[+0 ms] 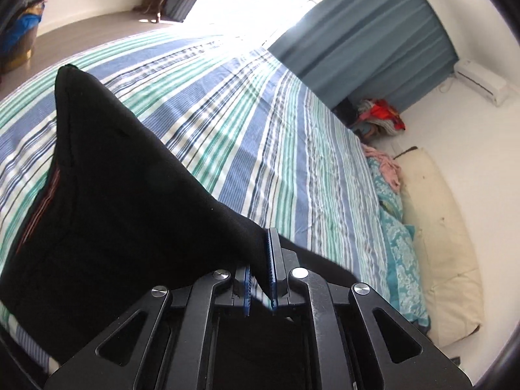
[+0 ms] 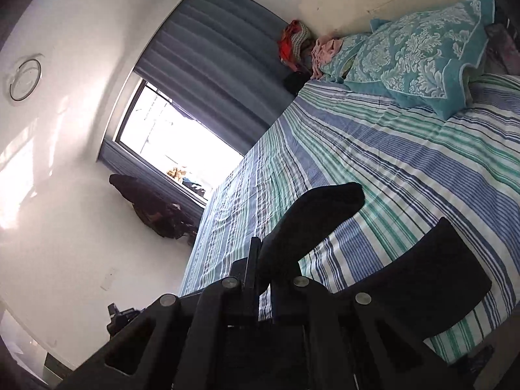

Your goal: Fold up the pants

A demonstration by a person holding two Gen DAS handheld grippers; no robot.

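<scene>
We see the black pants [image 1: 107, 195] filling the lower left of the left wrist view, raised off the striped bed [image 1: 260, 113], with one edge pinched in the left gripper [image 1: 261, 273], whose jaws are clamped on the cloth. In the right wrist view the right gripper [image 2: 263, 260], jaws likewise clamped, holds another black fold at lower centre. We judge the lifting step is in hand; next both ends should travel together and lay the cloth over itself, kept taut. Pillows [image 2: 416, 55] lie at upper right.
</scene>
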